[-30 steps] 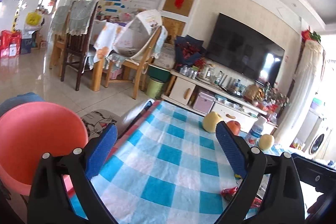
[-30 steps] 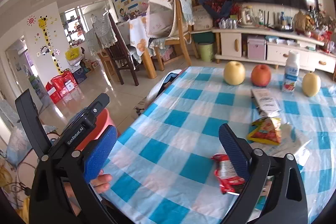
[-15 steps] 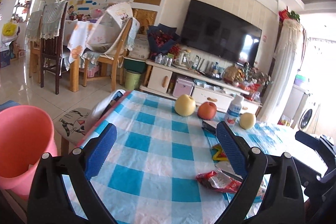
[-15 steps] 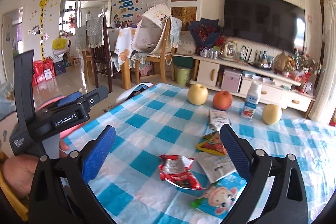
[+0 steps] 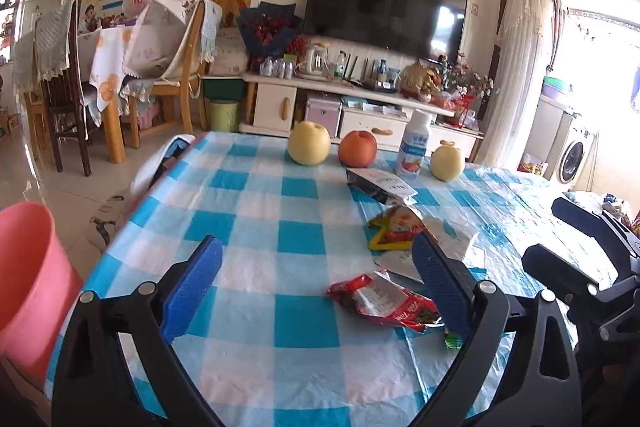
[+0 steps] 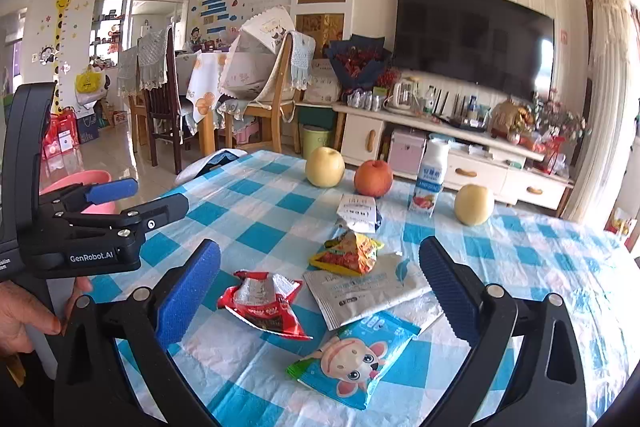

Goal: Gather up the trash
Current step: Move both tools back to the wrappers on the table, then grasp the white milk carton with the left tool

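Now both tongs, left and right, gape empty above the red wrapper, seemingly crumpled, on the table.

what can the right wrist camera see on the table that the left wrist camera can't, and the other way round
Only the right wrist view shows the blue cartoon packet and the left gripper, open. Only the left wrist view shows much of the pink bucket and part of the right gripper. Both show the red wrapper, the apples and the drink bottle.
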`<state>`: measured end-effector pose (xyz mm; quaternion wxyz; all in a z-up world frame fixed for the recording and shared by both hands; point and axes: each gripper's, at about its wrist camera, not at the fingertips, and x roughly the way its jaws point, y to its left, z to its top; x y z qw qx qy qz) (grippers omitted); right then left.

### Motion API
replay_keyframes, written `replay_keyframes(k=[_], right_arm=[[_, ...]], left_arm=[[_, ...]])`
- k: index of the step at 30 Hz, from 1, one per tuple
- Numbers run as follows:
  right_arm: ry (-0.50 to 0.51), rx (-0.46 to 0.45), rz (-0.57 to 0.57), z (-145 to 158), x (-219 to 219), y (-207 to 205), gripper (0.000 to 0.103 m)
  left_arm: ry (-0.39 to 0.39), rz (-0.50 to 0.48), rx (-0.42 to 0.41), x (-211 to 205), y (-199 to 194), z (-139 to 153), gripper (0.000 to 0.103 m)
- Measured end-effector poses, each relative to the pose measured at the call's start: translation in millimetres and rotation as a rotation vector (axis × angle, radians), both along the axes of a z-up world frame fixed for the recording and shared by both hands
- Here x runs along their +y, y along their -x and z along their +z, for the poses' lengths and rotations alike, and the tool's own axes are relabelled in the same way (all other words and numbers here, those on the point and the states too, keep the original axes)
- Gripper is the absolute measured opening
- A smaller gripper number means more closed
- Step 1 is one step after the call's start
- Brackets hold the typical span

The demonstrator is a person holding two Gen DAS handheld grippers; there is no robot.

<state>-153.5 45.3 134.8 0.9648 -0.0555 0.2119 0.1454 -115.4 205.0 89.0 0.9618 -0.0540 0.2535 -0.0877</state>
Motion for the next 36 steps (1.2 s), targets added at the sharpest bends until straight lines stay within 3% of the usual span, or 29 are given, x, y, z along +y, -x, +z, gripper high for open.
replay_keyframes(k=[13,20,25,32,36], right_arm=[[-0.082,0.049,-0.057,-3.8,-50.8,-15.2,0.098],[-0.096,0.076,-0.112,-6.1,-73.3,-26.9,0.098],[-0.144,0.106,-0.155,-5.8,-96.1,-40.1,0.098],[-0.264,0.240,-0.191,-20.7,-129.0,-73.3,0.098],[-0.297,0.366,-0.172,-38.7,-133.4,-104.2,0.098]], left_arm=[[-0.008,-0.021,0.081,-25.2,-15.0,-8.8,0.096],[-0.022,-0.059,0.077,-37.2,-19.4,-9.3,0.096],[0.022,-0.097,0.099,-40.1,-32.2,-11.7,0.096],[0.172,-0.164,0.190,-46.2,-72.5,-11.6,0.096],[0.138,-0.184,0.233,-72.3,-106.5,-1.2,0.096]])
